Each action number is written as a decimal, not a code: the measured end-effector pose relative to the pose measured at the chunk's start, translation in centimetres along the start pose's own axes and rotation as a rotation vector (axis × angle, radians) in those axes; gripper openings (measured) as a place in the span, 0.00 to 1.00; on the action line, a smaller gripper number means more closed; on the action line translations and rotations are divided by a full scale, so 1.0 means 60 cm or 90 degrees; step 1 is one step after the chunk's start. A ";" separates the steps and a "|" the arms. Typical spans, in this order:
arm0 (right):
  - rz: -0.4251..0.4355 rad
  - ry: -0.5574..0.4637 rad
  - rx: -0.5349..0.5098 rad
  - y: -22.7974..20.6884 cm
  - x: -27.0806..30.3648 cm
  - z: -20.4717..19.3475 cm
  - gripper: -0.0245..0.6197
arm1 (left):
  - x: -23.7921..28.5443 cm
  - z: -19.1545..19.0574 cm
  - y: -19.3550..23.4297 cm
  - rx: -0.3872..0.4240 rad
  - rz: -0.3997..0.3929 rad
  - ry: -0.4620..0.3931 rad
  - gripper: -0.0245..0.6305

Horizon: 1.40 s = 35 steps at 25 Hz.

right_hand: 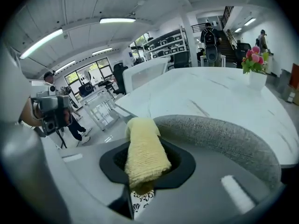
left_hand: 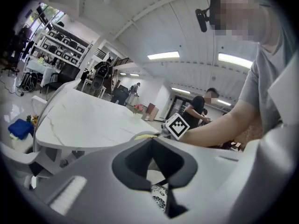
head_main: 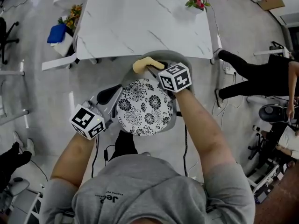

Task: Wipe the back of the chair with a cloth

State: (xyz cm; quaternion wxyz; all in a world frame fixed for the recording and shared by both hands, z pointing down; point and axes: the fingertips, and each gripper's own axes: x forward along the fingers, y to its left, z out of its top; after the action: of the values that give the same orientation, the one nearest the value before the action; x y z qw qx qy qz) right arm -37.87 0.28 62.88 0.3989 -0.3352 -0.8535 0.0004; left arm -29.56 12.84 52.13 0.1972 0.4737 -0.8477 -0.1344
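Note:
The chair has a black-and-white floral seat cushion point(head_main: 145, 107) and a curved grey fabric back point(head_main: 174, 56) that faces the table. A yellow cloth point(head_main: 146, 64) lies on the top left of that back, and my right gripper point(head_main: 157, 69) is shut on it. In the right gripper view the cloth point(right_hand: 142, 155) runs out between the jaws beside the grey chair back point(right_hand: 219, 139). My left gripper point(head_main: 110, 95) is at the seat's left edge, shut with nothing in it. In the left gripper view the left gripper point(left_hand: 159, 171) points across the chair at the right gripper's marker cube point(left_hand: 177, 125).
A white marble table point(head_main: 145, 17) stands just beyond the chair back, with a pot of pink flowers point(head_main: 197, 0) at its far right. A blue bag point(head_main: 57, 33) and yellow flowers point(head_main: 72, 17) sit at the left. A person in black point(head_main: 261, 73) stands at the right.

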 end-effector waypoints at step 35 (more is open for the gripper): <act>-0.186 -0.119 0.401 -0.217 -0.187 -0.083 0.15 | 0.070 -0.003 -0.032 0.005 -0.069 0.030 0.09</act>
State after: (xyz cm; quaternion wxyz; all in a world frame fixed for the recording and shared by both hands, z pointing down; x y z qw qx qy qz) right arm -36.81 -17.56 62.12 0.3985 -0.0688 -0.8834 0.2369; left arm -30.01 8.22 52.37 0.2077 0.5228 -0.8164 -0.1303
